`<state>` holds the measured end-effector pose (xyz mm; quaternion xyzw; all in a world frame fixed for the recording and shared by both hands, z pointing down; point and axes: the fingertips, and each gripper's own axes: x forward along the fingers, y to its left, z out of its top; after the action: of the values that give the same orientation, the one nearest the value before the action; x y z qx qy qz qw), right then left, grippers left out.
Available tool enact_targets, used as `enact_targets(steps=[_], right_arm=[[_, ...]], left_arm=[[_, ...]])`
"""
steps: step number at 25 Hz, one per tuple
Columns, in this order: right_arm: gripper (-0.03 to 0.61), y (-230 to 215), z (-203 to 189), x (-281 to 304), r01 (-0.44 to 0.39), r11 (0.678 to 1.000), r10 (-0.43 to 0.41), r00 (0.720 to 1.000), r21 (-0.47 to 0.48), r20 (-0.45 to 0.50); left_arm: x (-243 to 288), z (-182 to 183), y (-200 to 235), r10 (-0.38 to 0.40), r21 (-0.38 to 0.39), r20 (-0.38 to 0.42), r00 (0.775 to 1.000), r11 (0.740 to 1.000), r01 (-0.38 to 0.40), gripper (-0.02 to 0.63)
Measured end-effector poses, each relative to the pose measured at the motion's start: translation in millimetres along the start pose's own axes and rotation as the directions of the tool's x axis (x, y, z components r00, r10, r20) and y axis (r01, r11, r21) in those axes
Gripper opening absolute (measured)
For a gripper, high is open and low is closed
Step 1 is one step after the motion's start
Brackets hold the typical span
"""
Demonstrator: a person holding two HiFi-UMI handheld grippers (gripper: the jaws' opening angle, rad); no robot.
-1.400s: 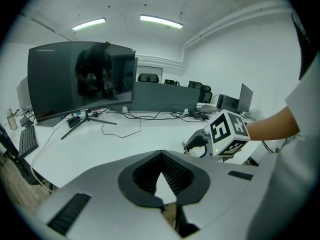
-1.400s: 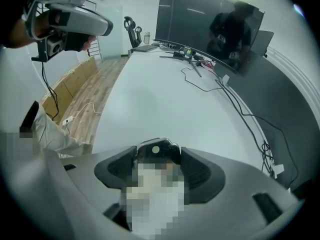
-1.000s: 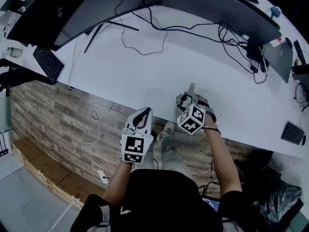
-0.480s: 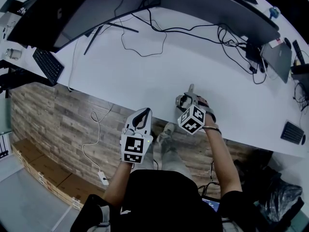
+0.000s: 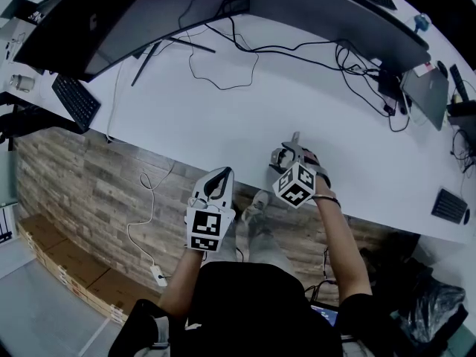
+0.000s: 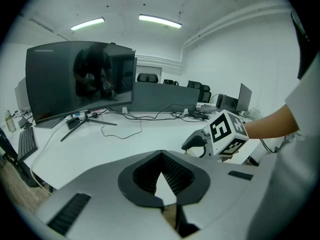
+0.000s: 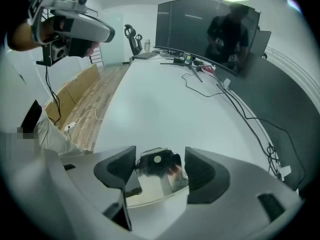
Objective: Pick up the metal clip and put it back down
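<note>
Left gripper [image 6: 161, 155]: off the desk, over the plank-patterned floor [image 5: 89, 188] just short of the desk's near edge; ribbed black pads meet at the tips, with nothing between them.
Right gripper [image 7: 160, 160]: over the desk's near edge, jaws narrow and closed in on the metal clip.
Metal clip [image 7: 156, 165]: shiny and mirror-like, with a rounded dark top and a flat bright plate below; it sits between the right gripper's pads at the near edge.
Desk [image 5: 223, 121]: smooth, matte white, with a curved near edge.
Open room: a broad bare stretch of desk ahead of both grippers.
Far edge: thin black cables [image 5: 223, 76] loop toward the middle; a large dark monitor [image 5: 149, 6] stands on thin legs; a black keyboard [image 5: 74, 99] lies at the left end.
</note>
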<state>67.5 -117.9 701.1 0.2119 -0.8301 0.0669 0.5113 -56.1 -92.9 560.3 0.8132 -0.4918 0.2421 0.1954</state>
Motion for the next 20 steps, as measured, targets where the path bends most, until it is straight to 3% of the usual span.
enact_targets(steps=[10,20], right_arm=[[0.287,-6.5,23.4,-26.4,0.01,0.995,-0.018,0.996,0.094,0.093],[0.285,-21.1,41.7,-68.9,0.085,0.974,-0.121,0.979,0.211,0.162]], left_arm=[[-7.0,20.6,5.2,0.009,0.013,0.041,0.999,1.0,-0.01,0.012],[-20.7,48.8,3.1,0.0,0.045,0.096,0.995,0.999,-0.004,0.011]])
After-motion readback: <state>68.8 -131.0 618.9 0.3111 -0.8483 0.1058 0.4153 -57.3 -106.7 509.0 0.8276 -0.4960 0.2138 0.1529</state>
